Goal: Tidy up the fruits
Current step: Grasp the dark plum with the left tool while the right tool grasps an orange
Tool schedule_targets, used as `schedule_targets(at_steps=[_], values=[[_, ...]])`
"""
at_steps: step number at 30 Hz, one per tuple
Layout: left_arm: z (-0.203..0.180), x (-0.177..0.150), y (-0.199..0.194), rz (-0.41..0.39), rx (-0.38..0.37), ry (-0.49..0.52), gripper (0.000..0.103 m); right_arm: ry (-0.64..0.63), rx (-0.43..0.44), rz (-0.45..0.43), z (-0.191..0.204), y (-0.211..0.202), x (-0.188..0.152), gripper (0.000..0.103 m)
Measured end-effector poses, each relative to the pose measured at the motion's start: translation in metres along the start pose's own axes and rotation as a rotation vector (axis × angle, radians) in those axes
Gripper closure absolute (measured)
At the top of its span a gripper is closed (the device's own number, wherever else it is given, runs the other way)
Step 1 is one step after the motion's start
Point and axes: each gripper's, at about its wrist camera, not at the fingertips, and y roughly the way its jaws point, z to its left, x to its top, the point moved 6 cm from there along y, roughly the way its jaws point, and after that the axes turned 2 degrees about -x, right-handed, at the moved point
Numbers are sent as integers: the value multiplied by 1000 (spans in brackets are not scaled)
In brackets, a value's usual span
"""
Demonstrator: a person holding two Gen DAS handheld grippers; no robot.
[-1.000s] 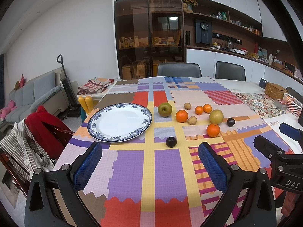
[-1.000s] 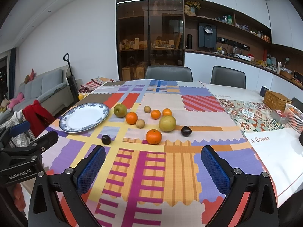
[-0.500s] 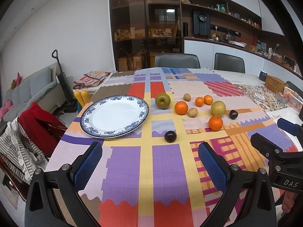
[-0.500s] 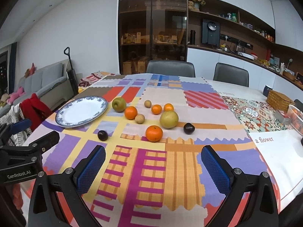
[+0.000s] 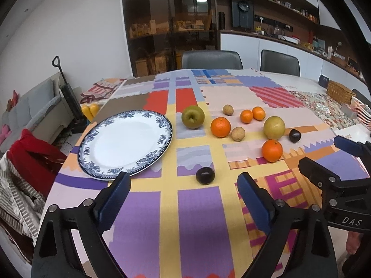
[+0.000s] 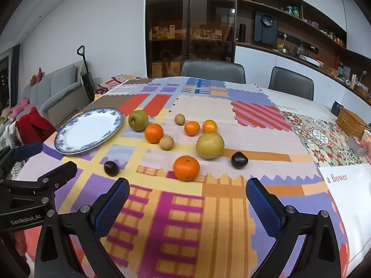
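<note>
Left wrist view
Left gripper (image 5: 183, 186): jaws wide but closing, nothing between the blue pads, held above the patchwork tablecloth (image 5: 199, 227)
Plate (image 5: 126, 142): blue-rimmed, white, bare, at the left of the table, its near rim just beyond the left pad
Dark plum (image 5: 205, 175): alone on the cloth just past the fingertips, between the two pads in the picture, untouched
Green apple (image 5: 193, 117): just right of the plate
Oranges: a large one (image 5: 220, 127) beside the apple, another large one (image 5: 272, 150) nearer and further right, two small ones (image 5: 252, 115) touching behind
Brown round fruits: one (image 5: 238, 133) touching the large orange, one (image 5: 228, 110) further back
Yellow pear (image 5: 274, 127): between the small oranges and the near orange
Second dark plum (image 5: 295, 135): just right of the pear
Right gripper (image 5: 334, 159): seen from the side at the right edge

Right wrist view
Right gripper (image 6: 187, 191): jaws wide apart, nothing between them
Near orange (image 6: 186, 168): just beyond the fingertips, between the pads in the picture, not touched
Pear (image 6: 209, 145): behind that orange, with a plum (image 6: 239, 160) to its right
Other plum (image 6: 111, 168): near the left pad
Plate (image 6: 69, 142): far left, bare
Left gripper (image 6: 39, 162): at the left edge; from this view I cannot tell its opening
</note>
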Motion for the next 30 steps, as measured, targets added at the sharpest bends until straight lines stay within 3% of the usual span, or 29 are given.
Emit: schedule_targets(at_steps=[8,16,24,30], values=[[-6,-1,38,87,-37,-1,20,-21,15,35,1,31,10,6],[-10,-10,73,184,-85,-15,34,-35,50,112,5,65,4,18],[-19,-17,89,240,-119,9,59,-50,62,162,7,88,-1,33],[-22,-16,93,245,-135,13,71,-70,58,181,7,100,-2,44]])
